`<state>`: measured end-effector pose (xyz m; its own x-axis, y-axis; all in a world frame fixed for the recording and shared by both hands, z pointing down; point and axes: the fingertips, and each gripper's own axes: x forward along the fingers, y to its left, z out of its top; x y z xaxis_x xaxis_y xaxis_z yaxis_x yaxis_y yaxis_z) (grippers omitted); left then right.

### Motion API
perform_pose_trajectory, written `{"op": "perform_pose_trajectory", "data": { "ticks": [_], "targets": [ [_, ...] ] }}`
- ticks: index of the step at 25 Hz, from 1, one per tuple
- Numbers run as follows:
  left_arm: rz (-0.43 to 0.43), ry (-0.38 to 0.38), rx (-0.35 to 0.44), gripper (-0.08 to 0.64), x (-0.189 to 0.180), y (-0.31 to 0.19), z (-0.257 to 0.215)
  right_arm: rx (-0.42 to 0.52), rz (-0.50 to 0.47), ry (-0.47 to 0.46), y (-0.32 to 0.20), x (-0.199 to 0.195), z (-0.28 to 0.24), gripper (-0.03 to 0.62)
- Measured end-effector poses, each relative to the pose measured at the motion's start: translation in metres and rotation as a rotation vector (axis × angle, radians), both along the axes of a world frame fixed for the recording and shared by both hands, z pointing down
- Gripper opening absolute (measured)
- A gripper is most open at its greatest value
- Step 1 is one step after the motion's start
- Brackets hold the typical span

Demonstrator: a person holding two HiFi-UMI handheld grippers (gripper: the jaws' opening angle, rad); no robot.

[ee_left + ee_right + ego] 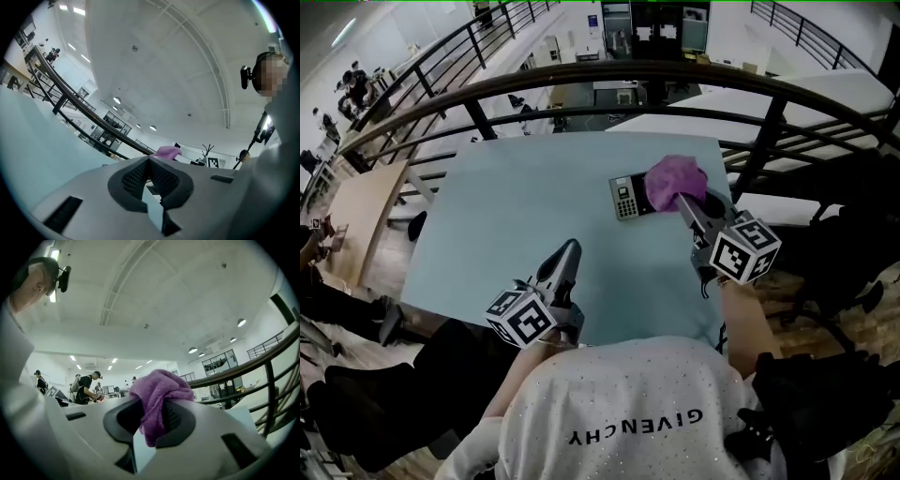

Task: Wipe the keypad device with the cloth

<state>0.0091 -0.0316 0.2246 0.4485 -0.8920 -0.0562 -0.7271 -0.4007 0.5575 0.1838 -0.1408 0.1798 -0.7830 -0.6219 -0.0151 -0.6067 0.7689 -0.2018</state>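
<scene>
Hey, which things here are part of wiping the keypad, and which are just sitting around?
Part of the job:
keypad device
purple cloth, clamped in the right gripper, at the device's right side

Not in use:
left gripper, shut and empty, over the light blue table
black railing
wooden desk, far left

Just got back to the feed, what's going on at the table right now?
A person is working over a light blue table with a gripper in each hand. The right gripper is shut on a bunched purple cloth, which sits over the right end of the keypad device and hides part of it. The device lies flat on the table. The left gripper is shut on nothing and hangs over the near side of the table, apart from the device.
</scene>
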Motion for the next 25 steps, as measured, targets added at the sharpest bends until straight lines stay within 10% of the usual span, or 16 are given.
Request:
{"op": "perform_pose_trajectory", "data": {
  "ticks": [8,25],
  "targets": [
    [-0.069,-0.01,-0.041,0.0,0.031,0.015,0.023,-0.241,-0.031,0.06,0.039,0.047,0.084,0.052],
    [-0.1,-0.173,-0.054,0.0,0.011,0.052,0.037,-0.33,-0.132,0.23,0.082,0.027,0.165,0.049]
  ]
}}
